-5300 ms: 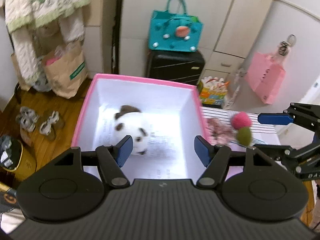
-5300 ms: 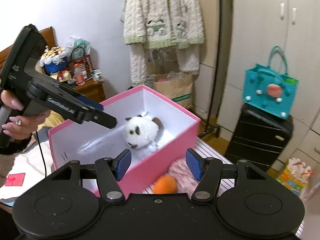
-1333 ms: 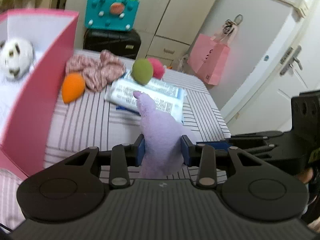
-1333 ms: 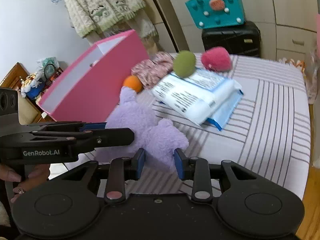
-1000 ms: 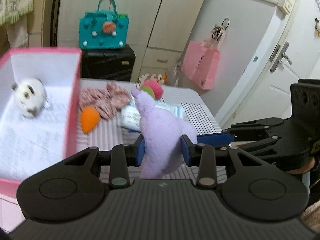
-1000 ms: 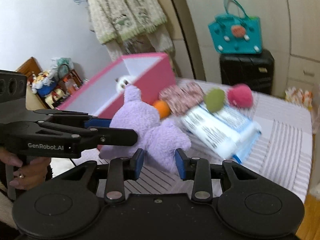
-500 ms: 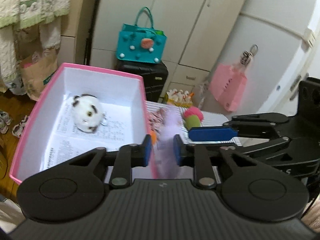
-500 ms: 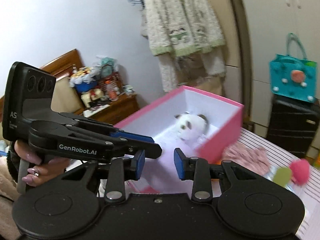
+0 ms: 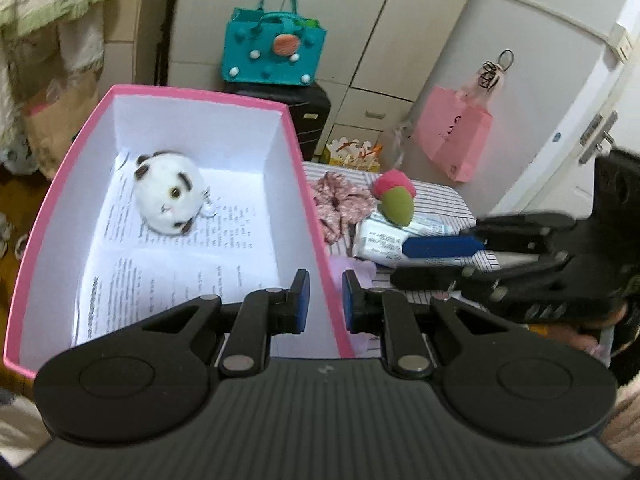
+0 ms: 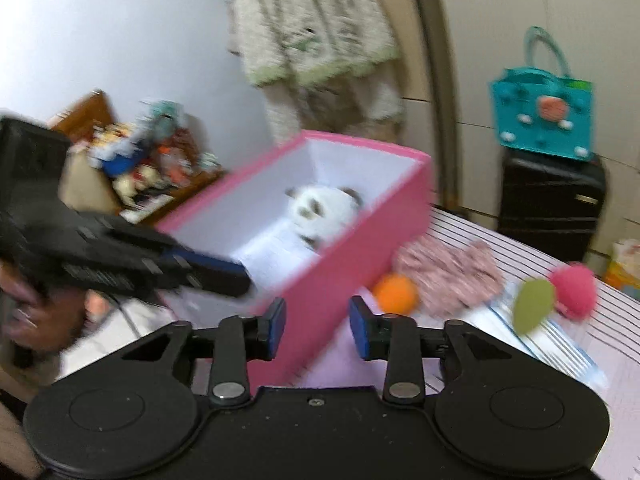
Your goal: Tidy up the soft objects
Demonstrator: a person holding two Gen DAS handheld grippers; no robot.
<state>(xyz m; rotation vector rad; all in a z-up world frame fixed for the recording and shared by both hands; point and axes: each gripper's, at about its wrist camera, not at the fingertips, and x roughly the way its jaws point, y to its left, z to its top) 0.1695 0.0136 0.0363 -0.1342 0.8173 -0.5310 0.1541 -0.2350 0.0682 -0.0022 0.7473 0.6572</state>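
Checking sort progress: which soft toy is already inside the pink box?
Only the white panda plush lies in the pink box. The green, pink and orange balls are on the striped cloth outside it.

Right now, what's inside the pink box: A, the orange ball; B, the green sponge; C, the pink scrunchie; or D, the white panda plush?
D: the white panda plush lies on the printed paper inside the pink box; the other items sit outside it on the striped surface.
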